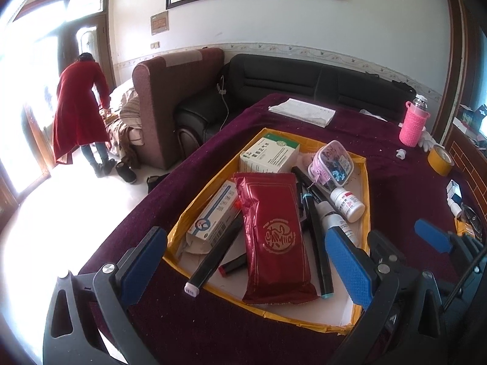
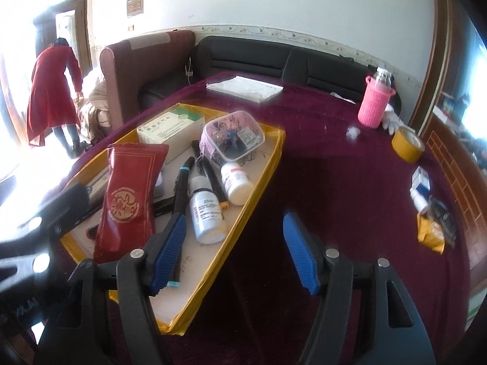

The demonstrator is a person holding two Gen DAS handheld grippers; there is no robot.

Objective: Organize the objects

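A yellow-rimmed tray [image 1: 363, 182] [image 2: 261, 179] on the maroon tablecloth holds a red foil packet [image 1: 274, 237] [image 2: 127, 194], two medicine boxes [image 1: 269, 153] [image 1: 213, 213], black markers [image 1: 213, 255], a clear pink case [image 1: 331, 161] [image 2: 232, 135], a white pill bottle [image 1: 347, 202] [image 2: 236, 182] and a spray bottle [image 2: 205, 213]. My left gripper [image 1: 243, 267] is open and empty over the tray's near end. My right gripper [image 2: 234, 255] is open and empty, straddling the tray's right rim; it also shows in the left wrist view [image 1: 432, 237].
On the cloth to the right lie a pink-sleeved bottle [image 2: 376, 103], a yellow tape roll [image 2: 406, 146], a small blue-white box [image 2: 421, 182], a yellow packet [image 2: 432, 234] and papers [image 2: 243, 88]. Sofas stand behind the table. A person in red [image 1: 79, 112] bends near the door.
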